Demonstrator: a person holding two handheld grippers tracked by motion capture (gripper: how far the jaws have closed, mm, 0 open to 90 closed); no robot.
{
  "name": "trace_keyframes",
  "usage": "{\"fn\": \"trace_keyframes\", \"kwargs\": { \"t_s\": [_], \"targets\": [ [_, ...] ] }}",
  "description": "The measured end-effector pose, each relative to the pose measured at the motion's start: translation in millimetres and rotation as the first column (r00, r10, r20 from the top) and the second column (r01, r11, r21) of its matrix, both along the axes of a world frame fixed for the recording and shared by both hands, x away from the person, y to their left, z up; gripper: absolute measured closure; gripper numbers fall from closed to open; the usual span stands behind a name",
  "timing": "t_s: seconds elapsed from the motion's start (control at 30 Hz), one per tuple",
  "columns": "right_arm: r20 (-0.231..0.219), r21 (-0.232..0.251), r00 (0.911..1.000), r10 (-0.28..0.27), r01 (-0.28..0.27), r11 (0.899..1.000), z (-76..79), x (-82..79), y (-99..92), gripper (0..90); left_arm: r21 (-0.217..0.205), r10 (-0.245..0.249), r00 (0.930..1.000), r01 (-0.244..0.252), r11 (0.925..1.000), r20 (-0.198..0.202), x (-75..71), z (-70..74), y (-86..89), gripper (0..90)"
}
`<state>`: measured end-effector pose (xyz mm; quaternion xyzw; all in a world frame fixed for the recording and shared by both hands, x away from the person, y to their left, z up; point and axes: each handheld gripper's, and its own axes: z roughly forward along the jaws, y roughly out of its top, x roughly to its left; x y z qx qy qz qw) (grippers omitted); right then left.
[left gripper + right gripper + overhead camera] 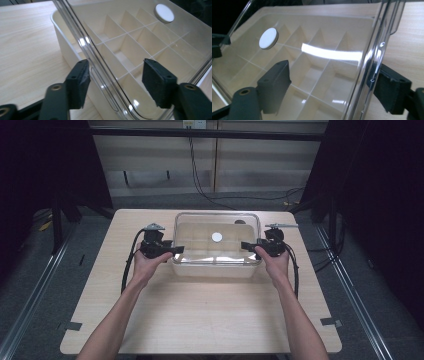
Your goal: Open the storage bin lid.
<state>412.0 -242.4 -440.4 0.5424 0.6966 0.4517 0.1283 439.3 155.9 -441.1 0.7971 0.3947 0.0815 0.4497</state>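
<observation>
Wooden table: divided box long axis left-right; both jaws apparently released, straddling lid edges.

From above, my hands cover most of my left gripper and right gripper, so jaw gap there is unreadable. The small dark thing behind the clear lid is too small to identify. In my right gripper view, lid glare washes out some compartments.
</observation>
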Motion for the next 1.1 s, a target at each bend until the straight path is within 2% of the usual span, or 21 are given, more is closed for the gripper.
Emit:
{"fn": "trace_keyframes", "kwargs": {
  "t_s": [0.07, 0.17, 0.23, 0.27, 0.4, 0.43, 0.5, 0.6, 0.7, 0.8, 0.97, 1.1],
  "targets": [
    [0.009, 0.013, 1.0000, -0.003, 0.003, 1.000, 4.1, -1.7, -2.4, 24.0, 0.015, 0.003, 0.9999, -0.004, 0.9999, 0.016, -1.7, -0.2, 0.4, 45.8],
    [0.015, 0.024, 0.9998, -0.014, 0.013, 1.000, 7.0, -3.8, -4.4, 28.6, -0.014, 0.015, 0.9997, -0.014, 0.9998, 0.020, -3.1, -1.5, 1.1, 47.2],
    [0.026, 0.025, 0.9993, -0.025, 0.025, 0.999, 7.3, -5.1, -6.1, 34.1, -0.013, 0.009, 0.9997, -0.008, 0.9999, 0.021, -3.0, -1.5, 2.8, 48.6],
    [0.032, 0.047, 0.9989, -0.036, 0.034, 0.998, 7.8, -6.2, -9.7, 41.5, -0.020, 0.010, 0.9997, -0.009, 0.9998, 0.021, -3.2, -1.7, 3.5, 50.2],
    [0.038, 0.064, 0.9986, -0.036, 0.033, 0.997, 8.9, -7.9, -14.0, 48.0, -0.047, 0.012, 0.9997, -0.010, 0.9988, 0.024, -3.4, -0.9, 6.8, 54.0],
    [0.042, 0.063, 0.9986, -0.033, 0.031, 0.998, 9.5, -8.7, -14.8, 49.6, -0.042, 0.011, 0.9996, -0.010, 0.9991, 0.027, -3.7, -0.5, 7.2, 54.9],
    [0.046, 0.065, 0.9982, -0.037, 0.034, 0.997, 11.2, -10.0, -15.5, 51.1, -0.034, 0.018, 0.9991, -0.017, 0.9993, 0.039, -5.3, 0.4, 6.3, 55.2],
    [0.055, 0.089, 0.9979, -0.035, 0.030, 0.996, 14.5, -12.6, -17.5, 54.9, -0.059, 0.035, 0.9985, -0.032, 0.9977, 0.043, -7.3, 1.9, 8.6, 60.3],
    [0.065, 0.094, 0.9974, -0.031, 0.025, 0.995, 16.3, -14.2, -17.8, 55.6, -0.063, 0.036, 0.9979, -0.033, 0.9975, 0.054, -8.2, 4.7, 11.1, 62.5],
    [0.082, 0.074, 0.9963, -0.026, 0.020, 0.997, 18.6, -16.1, -16.3, 54.9, -0.061, 0.032, 0.9974, -0.028, 0.9978, 0.065, -9.4, 7.9, 13.2, 65.0],
    [0.093, 0.075, 0.9953, -0.028, 0.021, 0.997, 21.1, -18.1, -15.4, 55.3, -0.077, 0.029, 0.9966, -0.023, 0.9968, 0.077, -11.2, 10.9, 15.7, 68.0],
    [0.097, 0.078, 0.9948, -0.029, 0.021, 0.997, 25.7, -20.6, -15.9, 57.5, -0.082, 0.022, 0.9947, -0.014, 0.9966, 0.101, -13.5, 15.4, 18.0, 70.3]
  ]
}}
